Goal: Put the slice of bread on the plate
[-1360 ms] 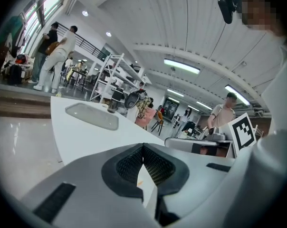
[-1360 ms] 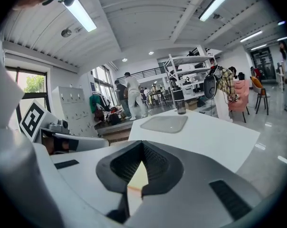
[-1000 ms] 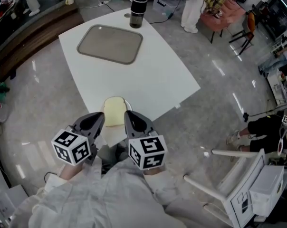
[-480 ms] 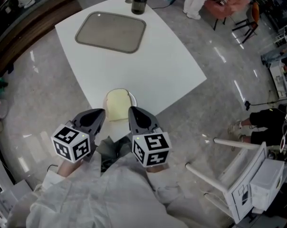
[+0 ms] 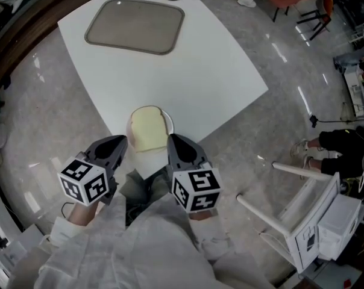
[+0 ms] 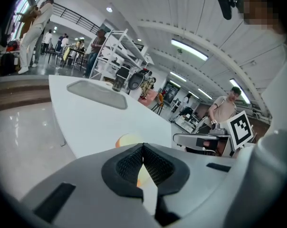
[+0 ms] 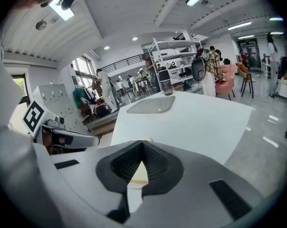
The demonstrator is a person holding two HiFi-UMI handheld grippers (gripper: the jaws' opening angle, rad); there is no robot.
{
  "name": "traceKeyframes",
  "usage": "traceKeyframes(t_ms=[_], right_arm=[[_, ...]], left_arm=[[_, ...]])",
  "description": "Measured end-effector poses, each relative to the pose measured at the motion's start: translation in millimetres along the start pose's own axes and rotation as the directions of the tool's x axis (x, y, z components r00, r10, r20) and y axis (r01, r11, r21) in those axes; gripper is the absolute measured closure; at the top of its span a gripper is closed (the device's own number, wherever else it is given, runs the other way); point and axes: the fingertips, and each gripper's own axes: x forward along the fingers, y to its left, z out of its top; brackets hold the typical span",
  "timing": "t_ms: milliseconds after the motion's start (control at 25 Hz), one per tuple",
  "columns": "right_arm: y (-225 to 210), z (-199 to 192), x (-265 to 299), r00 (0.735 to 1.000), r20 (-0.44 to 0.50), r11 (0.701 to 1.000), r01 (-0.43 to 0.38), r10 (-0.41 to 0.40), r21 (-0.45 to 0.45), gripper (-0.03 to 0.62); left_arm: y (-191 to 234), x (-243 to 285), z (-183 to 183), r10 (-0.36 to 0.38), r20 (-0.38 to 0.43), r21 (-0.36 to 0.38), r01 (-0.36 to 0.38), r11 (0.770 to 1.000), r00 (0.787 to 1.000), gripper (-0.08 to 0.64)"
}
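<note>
Find pale square bread slice (image 5: 149, 131) on round white plate (image 5: 169, 124), near edge of white table (image 5: 188, 71). Note left gripper (image 5: 120, 142), right gripper (image 5: 173, 139) fully closed, empty (just beside plate). Avoid bumps tipping plate off edge.

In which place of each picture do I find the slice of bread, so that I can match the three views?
Head view: the slice of bread lies on the plate, lower centre, at the near table edge.
Left gripper view: the bread shows at low centre, just over the closed jaws.
Right gripper view: the bread shows at low centre, through the gap under the closed jaws.
Shared landmark: the grey tray.
</note>
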Motion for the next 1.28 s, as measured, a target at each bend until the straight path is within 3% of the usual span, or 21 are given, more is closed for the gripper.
traceKeyframes(t_ms=[400, 600, 840, 1160, 1280], right_arm=[[-33, -27, 14, 0.996, -0.069, 0.997, 0.058, -0.055, 0.045, 0.589], [-41, -38, 23, 0.992, -0.117, 0.998, 0.055, -0.05, 0.038, 0.589], [-47, -51, 36, 0.985, -0.164, 0.997, 0.054, -0.045, 0.051, 0.588], [-55, -53, 46, 0.978, -0.203, 0.997, 0.053, -0.04, 0.061, 0.588], [-55, -54, 47, 0.976, -0.216, 0.997, 0.044, -0.03, 0.061, 0.586]], left_arm=[[10, 28, -26, 0.019, -0.075, -0.035, -0.022, 0.999, 0.997, 0.554], [16, 35, -35, 0.07, -0.069, -0.067, -0.075, 0.995, 0.995, 0.554], [32, 36, -47, 0.112, -0.074, -0.148, -0.122, 0.981, 0.991, 0.551], [41, 37, -53, 0.119, -0.09, -0.189, -0.135, 0.973, 0.989, 0.511], [45, 36, -59, 0.111, -0.102, -0.252, -0.134, 0.958, 0.989, 0.5]])
